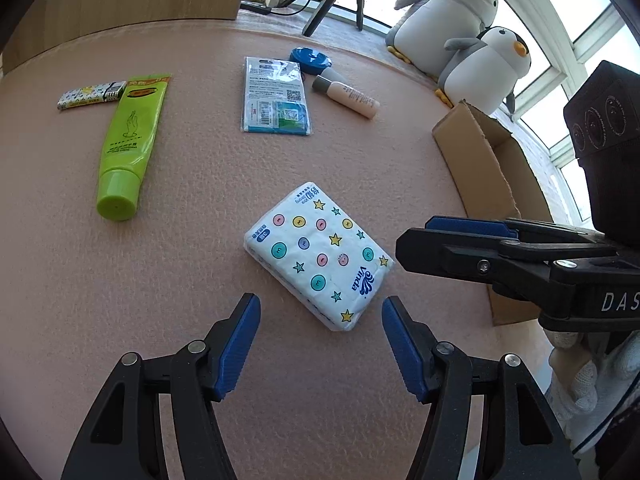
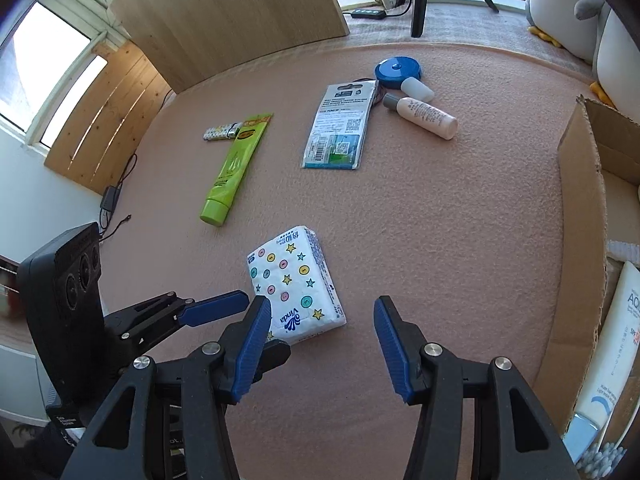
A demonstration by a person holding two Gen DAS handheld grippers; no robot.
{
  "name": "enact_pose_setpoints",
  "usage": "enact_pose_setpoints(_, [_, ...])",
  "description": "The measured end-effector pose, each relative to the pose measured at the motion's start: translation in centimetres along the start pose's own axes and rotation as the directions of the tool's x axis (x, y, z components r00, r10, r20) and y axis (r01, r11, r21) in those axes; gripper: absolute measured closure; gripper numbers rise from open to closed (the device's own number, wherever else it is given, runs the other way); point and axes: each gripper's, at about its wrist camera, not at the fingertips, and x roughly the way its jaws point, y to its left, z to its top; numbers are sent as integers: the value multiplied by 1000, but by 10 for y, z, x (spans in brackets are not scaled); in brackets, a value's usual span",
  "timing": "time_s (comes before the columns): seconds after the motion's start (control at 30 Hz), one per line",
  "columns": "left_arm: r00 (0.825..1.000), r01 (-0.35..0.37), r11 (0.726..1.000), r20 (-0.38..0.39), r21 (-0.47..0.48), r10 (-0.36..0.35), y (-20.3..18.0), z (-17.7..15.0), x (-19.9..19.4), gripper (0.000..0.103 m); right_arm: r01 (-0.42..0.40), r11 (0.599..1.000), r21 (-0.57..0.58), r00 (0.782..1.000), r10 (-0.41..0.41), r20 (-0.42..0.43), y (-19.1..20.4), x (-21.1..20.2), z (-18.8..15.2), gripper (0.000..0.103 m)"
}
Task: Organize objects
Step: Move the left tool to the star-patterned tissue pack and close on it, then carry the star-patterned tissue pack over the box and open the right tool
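Note:
A white tissue pack (image 1: 316,254) (image 2: 294,284) printed with coloured buttons and stars lies flat on the pink felt table (image 1: 200,240). My left gripper (image 1: 320,304) is open, its blue pads on either side of the pack's near corner and not touching it. My right gripper (image 2: 320,304) is also open and holds nothing; the pack lies just ahead of its left finger. In the left wrist view the right gripper (image 1: 414,236) comes in from the right, close to the pack's right edge. One of the left gripper's fingers (image 2: 216,308) shows beside the pack.
Farther back lie a green tube (image 1: 130,140) (image 2: 234,168), a lighter (image 1: 90,95), a flat packet (image 1: 276,96) (image 2: 340,128), a blue round case (image 1: 310,58) and a beige bottle (image 1: 346,96) (image 2: 424,114). An open cardboard box (image 1: 492,168) (image 2: 580,240) on the right holds a white tube (image 2: 612,340). Two plush penguins (image 1: 484,68) stand behind.

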Motion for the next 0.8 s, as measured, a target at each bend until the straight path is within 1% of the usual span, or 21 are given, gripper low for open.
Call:
enact_pose_setpoints(0.13, [1000,4,1000,-2,-17,-4,3,0,3,37,-31,1000,0,999,31,-39,2,14,4,53])
enact_pose_setpoints(0.33, [1000,23,999,-5,-29,-23,6,2,9,37,-37,999,-35,996,34,-87,9,28,7,53])
enact_pose_setpoints(0.43, [999,32,999,-4,-25,-32,4,3,11,40,-43,999,-34,994,39,-105,9,34,8,53])
enact_pose_setpoints(0.47, [999,34,999,-4,-24,-34,4,3,11,41,-48,998,-32,993,45,-110,9,35,8,54])
enact_pose_setpoints(0.5, [999,38,999,-5,-22,-38,3,3,12,43,-56,998,-30,992,52,-116,9,37,8,58])
enact_pose_setpoints(0.6, [999,42,999,-7,-15,-42,0,3,14,45,-71,997,-27,989,67,-130,10,41,7,65])
enact_pose_setpoints(0.8, [999,36,999,-6,-1,-36,-4,4,12,45,-75,997,-14,990,73,-119,6,37,7,69])
